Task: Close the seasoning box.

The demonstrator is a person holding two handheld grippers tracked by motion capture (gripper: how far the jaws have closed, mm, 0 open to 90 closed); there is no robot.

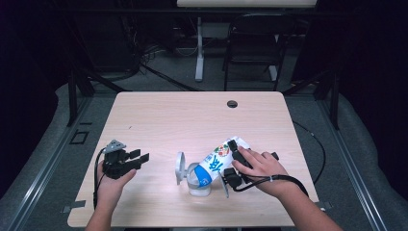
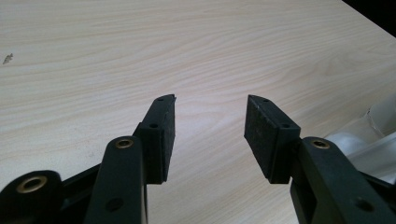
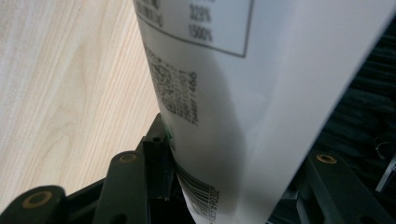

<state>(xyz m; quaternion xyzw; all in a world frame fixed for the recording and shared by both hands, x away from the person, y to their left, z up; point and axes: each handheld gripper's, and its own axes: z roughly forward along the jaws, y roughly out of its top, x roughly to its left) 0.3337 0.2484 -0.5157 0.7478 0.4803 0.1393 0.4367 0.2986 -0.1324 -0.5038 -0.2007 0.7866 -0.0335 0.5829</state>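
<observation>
A white bottle (image 1: 219,161) with a blue label and a fruit picture is tilted, its low end down-left over a clear cup (image 1: 198,185) on the wooden table (image 1: 183,120). My right gripper (image 1: 232,161) is shut on the bottle's upper body, one jaw on each side. In the right gripper view the white bottle (image 3: 224,84) with its barcode sits between the jaws of the right gripper (image 3: 224,158). My left gripper (image 1: 140,156) is held open and has nothing in it near the table's left front, pointing right. Its pads (image 2: 163,135) stand apart over bare wood around the left gripper (image 2: 210,123) midpoint.
A round pale disc-like piece (image 1: 180,167) stands against the cup's left side. A clear plastic edge (image 2: 373,135) shows at the right of the left gripper view. The table has a cable hole (image 1: 232,103) at the back. A chair (image 1: 252,43) stands behind the table.
</observation>
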